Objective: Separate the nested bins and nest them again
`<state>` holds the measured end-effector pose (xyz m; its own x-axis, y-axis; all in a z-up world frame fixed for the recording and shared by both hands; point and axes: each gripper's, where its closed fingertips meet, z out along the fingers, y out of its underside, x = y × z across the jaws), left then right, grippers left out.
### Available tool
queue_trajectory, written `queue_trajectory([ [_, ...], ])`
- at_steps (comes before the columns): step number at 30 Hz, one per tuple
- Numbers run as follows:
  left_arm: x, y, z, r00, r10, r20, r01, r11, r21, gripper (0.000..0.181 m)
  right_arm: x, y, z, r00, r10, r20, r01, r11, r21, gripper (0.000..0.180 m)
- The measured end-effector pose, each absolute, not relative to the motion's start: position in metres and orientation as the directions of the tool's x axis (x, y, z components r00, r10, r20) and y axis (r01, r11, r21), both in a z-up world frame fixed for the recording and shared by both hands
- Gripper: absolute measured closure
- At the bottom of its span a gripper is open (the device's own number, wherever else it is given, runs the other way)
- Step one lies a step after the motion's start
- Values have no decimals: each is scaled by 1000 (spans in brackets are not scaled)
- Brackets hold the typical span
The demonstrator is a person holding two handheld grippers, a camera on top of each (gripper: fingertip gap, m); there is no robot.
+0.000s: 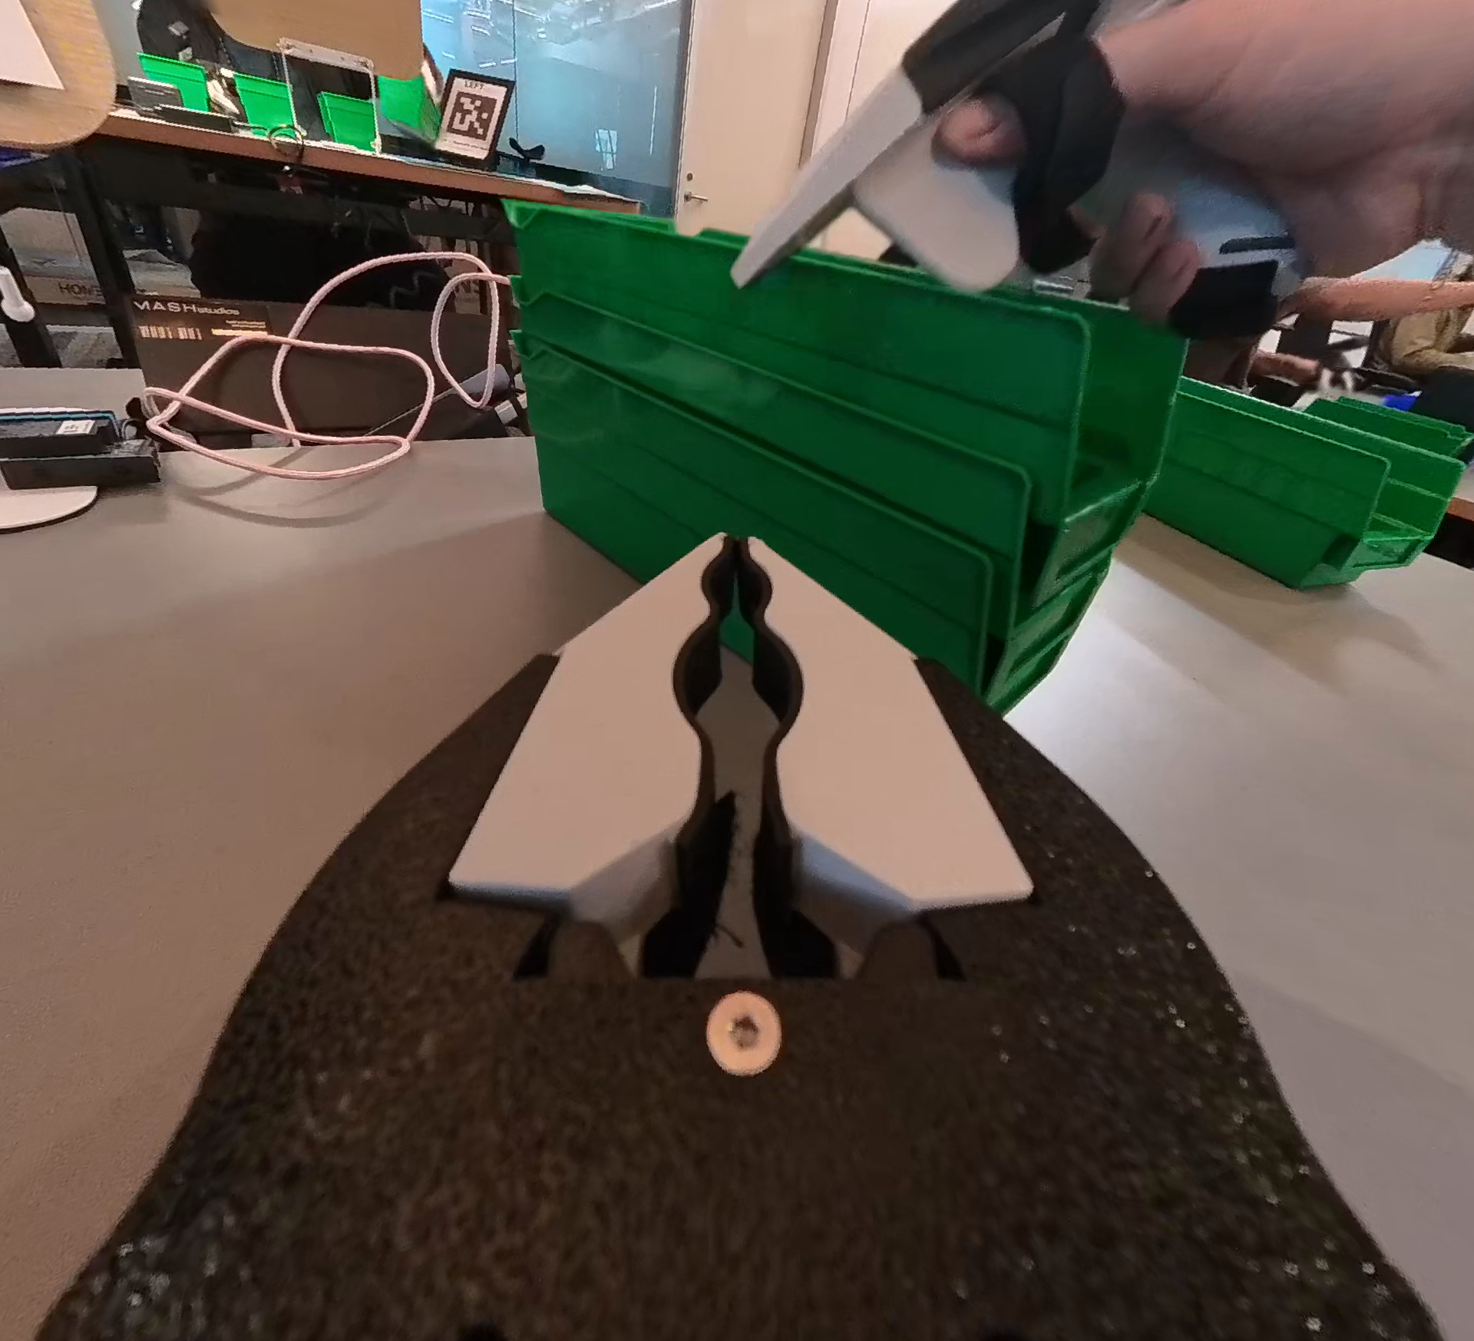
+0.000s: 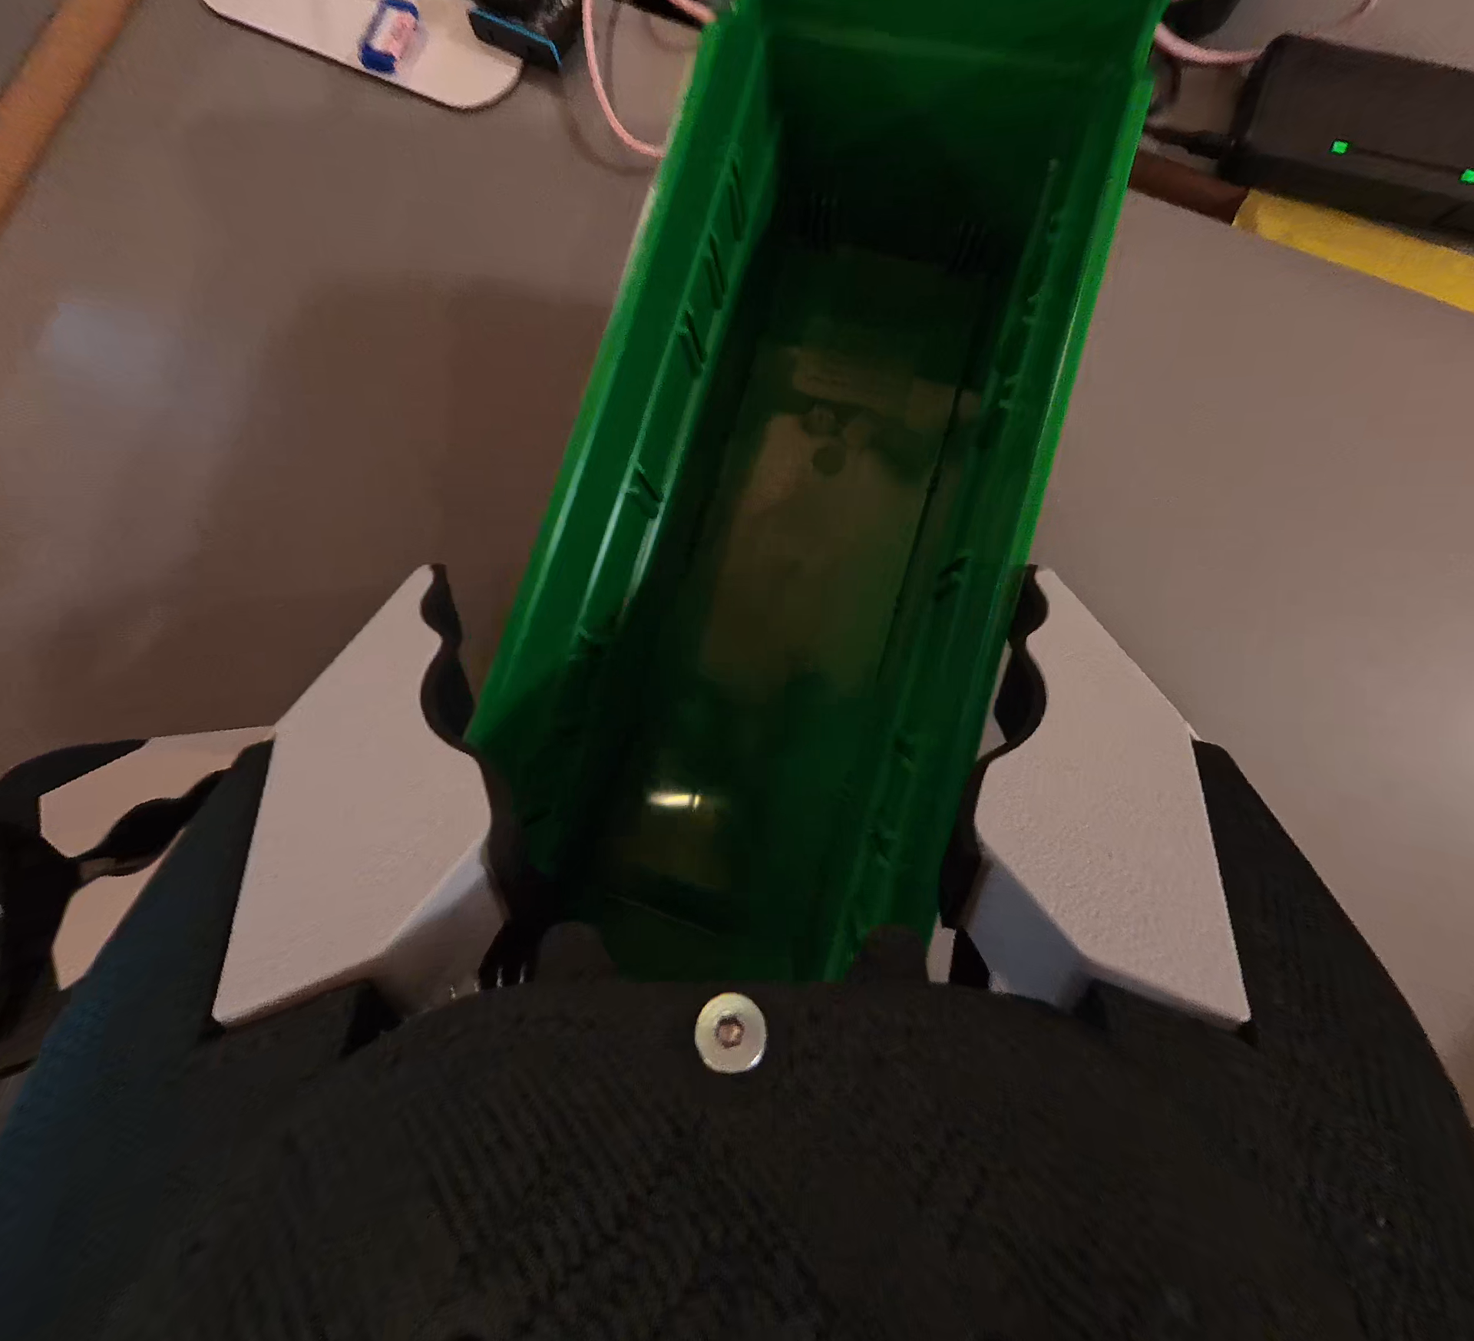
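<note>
Closed left gripper (image 1: 738, 545) nears glossy, ribbed green nested bins (image 1: 798, 441).

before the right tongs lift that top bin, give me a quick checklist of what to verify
1. Right tongs straddle the top bin, fingers outside both long walls: ok.
2. Right tongs clamped on the walls: cannot tell.
3. Left tongs pinning the lower bins: not ok, shut and empty, only near the side.
4. Top bin holds nothing loose: ok.
5. Pink cable clear of the stack: ok.
</note>
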<state>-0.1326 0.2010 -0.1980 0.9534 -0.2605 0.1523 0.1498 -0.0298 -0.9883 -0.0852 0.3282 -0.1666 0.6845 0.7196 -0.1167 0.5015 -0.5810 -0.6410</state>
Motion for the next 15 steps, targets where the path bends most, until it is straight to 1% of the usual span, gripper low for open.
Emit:
queue_trajectory([
  [1,-133,201,-198,953,-261,153,151,-31,-988,181,-87,328,-161,676,728,-116,494,-565,-661,43],
  [5,-133,201,-199,952,-263,158,155,-33,-987,181,-86,316,-130,610,784,-110,494,-486,-721,40],
  [8,-133,201,-199,951,-265,161,157,-36,-987,181,-65,311,-100,579,812,-79,479,-416,-773,40],
  [10,-133,201,-199,949,-267,165,161,-38,-986,181,-34,322,-81,597,802,-29,463,-373,-804,40],
  [13,-132,201,-200,950,-266,164,160,-38,-986,181,38,361,-64,667,742,63,455,-339,-824,44],
  [15,-132,201,-200,951,-265,162,157,-39,-987,181,101,393,-72,694,698,176,533,-334,-777,43],
])
